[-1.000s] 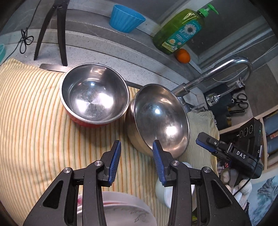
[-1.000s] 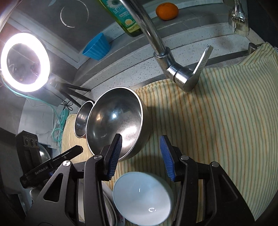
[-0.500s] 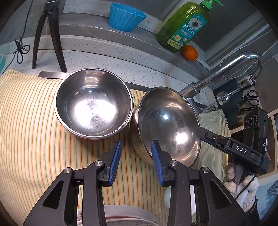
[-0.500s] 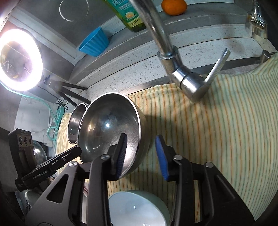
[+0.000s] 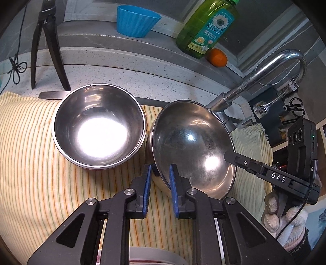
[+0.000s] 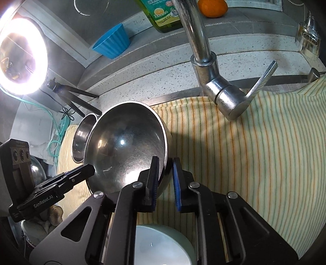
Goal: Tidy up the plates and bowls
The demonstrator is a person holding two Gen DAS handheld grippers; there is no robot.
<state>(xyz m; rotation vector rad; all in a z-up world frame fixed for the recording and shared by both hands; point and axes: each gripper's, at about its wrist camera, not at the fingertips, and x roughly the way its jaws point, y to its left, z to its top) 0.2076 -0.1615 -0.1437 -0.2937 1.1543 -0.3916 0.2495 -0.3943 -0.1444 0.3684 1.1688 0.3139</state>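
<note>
- Yellow striped cloth (image 5: 36, 163) spread over the table; it carries both steel bowls
- Large round stainless steel bowl (image 5: 193, 146), tilted up on the cloth, its rim touching or very nearly touching the smaller bowl; the chrome curved tap (image 5: 264, 71) rises just behind it
- Smaller stainless steel bowl (image 5: 99, 126) sits upright on the cloth to the left in the left wrist view, with a bright glare on its bottom
- Left gripper (image 5: 160, 179): its blue-padded jaws are closing on the near rim of the large bowl, one pad outside the wall and one inside; the rim sits between them
- Right gripper (image 6: 166, 175): its jaws are drawn close and pinch the large bowl's rim on the opposite side, one pad inside, one outside
- Pale green ceramic bowl (image 6: 161, 246) lies below the right gripper at the picture's lower edge; how it rests is hard to tell
- Blue fluted cup (image 5: 136, 19), green dish-soap bottle (image 5: 205, 28) and orange fruit (image 5: 218, 57) stand on the ledge behind
</note>
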